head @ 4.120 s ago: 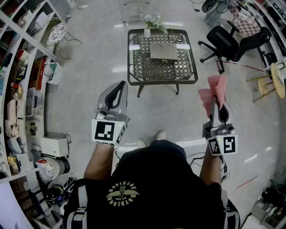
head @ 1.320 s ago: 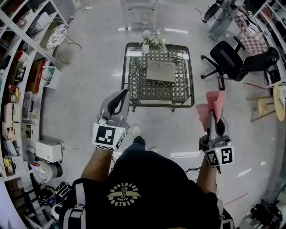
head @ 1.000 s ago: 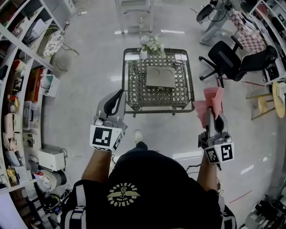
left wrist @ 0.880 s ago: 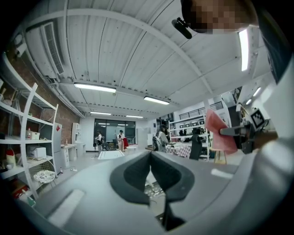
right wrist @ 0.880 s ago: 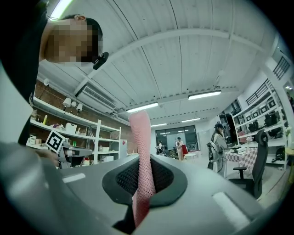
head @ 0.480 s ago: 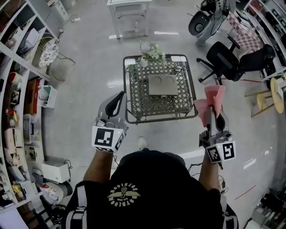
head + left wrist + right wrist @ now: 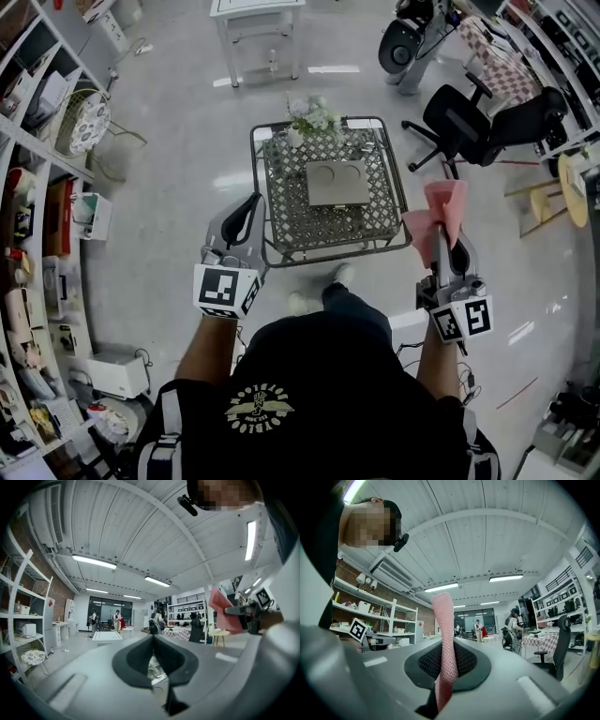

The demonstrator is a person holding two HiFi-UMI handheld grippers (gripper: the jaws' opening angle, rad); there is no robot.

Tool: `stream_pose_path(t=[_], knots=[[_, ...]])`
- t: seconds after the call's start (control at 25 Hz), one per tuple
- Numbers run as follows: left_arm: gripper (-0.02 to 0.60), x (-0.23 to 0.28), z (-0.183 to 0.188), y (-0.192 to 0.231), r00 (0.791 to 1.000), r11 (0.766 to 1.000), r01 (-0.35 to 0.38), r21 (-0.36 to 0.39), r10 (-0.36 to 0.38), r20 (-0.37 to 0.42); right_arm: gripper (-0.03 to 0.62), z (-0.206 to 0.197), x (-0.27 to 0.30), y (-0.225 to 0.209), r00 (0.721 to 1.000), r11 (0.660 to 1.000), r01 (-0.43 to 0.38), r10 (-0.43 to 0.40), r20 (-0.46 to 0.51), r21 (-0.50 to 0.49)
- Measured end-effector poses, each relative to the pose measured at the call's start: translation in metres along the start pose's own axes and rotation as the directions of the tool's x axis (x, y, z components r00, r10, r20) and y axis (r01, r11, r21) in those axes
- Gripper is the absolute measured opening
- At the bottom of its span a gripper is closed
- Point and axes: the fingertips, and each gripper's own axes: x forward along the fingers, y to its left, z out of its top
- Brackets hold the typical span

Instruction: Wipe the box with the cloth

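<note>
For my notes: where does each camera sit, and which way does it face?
Head view: on the head, facing down at table and box; left gripper, right gripper show.
Left gripper view: on it, along shut jaws, into the room.
Right gripper view: along jaws shut on the cloth.
Shared: each gripper view shows the other gripper.

Mesh table (image 7: 286,202) open around the box (image 7: 337,183) (plant (image 7: 309,120) crowds far edge)
</note>
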Motion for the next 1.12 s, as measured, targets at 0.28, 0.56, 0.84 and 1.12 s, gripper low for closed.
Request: stream_pose_path(t=[0.28,0.56,0.84,1.12], knots=[[0.0,0.011,-0.006,0.002,1.0,1.0,-0.008,-0.004,0.008,-0.011,0.017,-0.008,0.02,-0.005,0.999,0.999,-0.035,0.034,0.006,0.027],[0.0,0.031,-0.007,0.001,1.0,1.0,-0.017,0.005,0.017,-0.026,0.017,-0.011,0.05,-0.015,0.996,0.994,-0.085,0.084,0.016,0.067],[0.0,0.056,-0.016,0.0,0.997,0.999,-0.032,-0.019,0.03,-0.071,0.017,-0.025,0.086,-0.036,0.994,0.989,-0.111,0.111,0.004,0.095],[0.0,0.086,-0.032,0.01,0.991,0.997,-0.073,-0.034,0.069,-0.112,0.017,-0.052,0.119,-0.053,0.987,0.982,-0.144,0.151,-0.051,0.123]])
